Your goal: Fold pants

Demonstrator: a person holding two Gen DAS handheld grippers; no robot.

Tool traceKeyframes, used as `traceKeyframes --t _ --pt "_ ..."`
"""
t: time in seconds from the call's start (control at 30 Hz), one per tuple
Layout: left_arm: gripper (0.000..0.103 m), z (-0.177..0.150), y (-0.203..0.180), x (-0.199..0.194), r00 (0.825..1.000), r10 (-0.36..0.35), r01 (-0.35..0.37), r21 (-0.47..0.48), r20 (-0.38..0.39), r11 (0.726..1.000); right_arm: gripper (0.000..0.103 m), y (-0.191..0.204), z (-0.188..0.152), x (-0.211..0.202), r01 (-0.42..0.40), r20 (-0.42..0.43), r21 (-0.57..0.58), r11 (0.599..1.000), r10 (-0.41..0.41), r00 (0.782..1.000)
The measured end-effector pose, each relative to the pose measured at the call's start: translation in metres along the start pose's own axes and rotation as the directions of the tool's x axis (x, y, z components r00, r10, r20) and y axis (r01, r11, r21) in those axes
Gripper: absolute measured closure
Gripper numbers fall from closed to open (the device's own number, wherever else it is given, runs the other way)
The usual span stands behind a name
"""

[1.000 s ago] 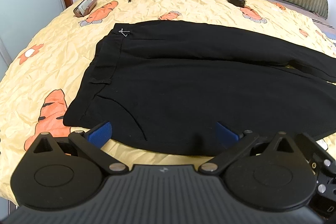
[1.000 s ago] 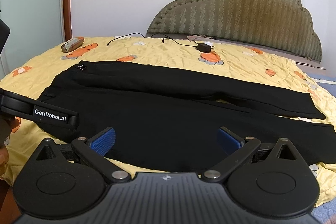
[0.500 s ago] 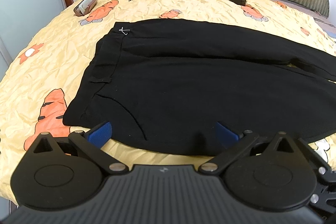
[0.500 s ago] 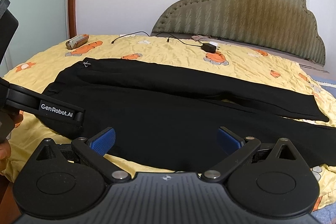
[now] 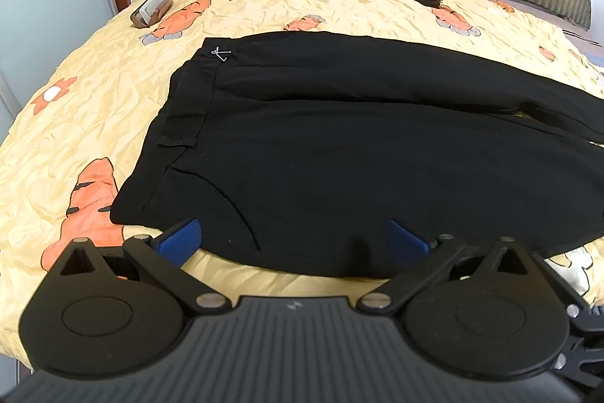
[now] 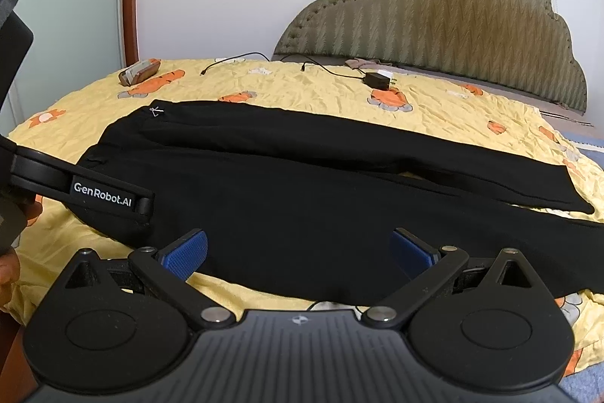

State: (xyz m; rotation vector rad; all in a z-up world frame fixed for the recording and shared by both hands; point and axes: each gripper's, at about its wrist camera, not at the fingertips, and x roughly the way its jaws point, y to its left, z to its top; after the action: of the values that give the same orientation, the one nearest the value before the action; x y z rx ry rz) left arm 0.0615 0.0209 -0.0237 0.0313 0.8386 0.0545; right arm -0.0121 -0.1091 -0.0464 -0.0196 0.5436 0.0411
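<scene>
Pants (image 5: pixel 339 153), black, lie flat on yellow bedspread (image 5: pixel 94 108), legs slightly apart.

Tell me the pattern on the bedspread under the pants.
Yellow bedspread printed with orange carrots; it shows best in the left wrist view, beside the black pants.

We see black pants (image 5: pixel 339 153) spread flat across the yellow carrot-print bedspread (image 5: pixel 94 101), lengthwise along the bed's near edge. Their waistband (image 5: pixel 188 108) lies toward the left side of the bed, and we can make out a small metal clip (image 5: pixel 221 53) at its far corner. The legs run off to the right, the far leg (image 6: pixel 377 146) lying apart from the near leg (image 6: pixel 415 233) toward the cuffs, with a sliver of bedspread showing between them. The near hem edge sits close to the bed's front edge.
</scene>
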Motion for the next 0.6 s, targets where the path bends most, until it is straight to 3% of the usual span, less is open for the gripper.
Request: traceKeyframes --t 0.2,0.33,0.47,0.6 --pt "0.0 0.0 -0.003 -0.001 1.0 -0.007 0.007 -0.001 0.002 1.0 0.0 -0.008 0.003 -0.015 0.011 0.065 0.027 1.0 -0.013 0.998" --pt "0.0 0.002 -0.005 -0.003 1.0 -0.023 0.023 0.008 0.012 1.0 0.0 -0.013 0.0 -0.005 0.051 0.0 0.023 0.998 -0.052 0.999" --pt "0.0 0.002 -0.005 -0.003 1.0 -0.022 0.022 0.017 0.02 1.0 0.0 -0.014 0.005 -0.008 0.0 0.023 0.046 0.999 -0.001 1.0" --pt "0.0 0.007 0.005 -0.001 0.999 -0.027 0.027 0.013 0.024 1.0 0.0 -0.01 0.015 -0.005 -0.022 0.087 -0.05 0.999 0.026 0.996"
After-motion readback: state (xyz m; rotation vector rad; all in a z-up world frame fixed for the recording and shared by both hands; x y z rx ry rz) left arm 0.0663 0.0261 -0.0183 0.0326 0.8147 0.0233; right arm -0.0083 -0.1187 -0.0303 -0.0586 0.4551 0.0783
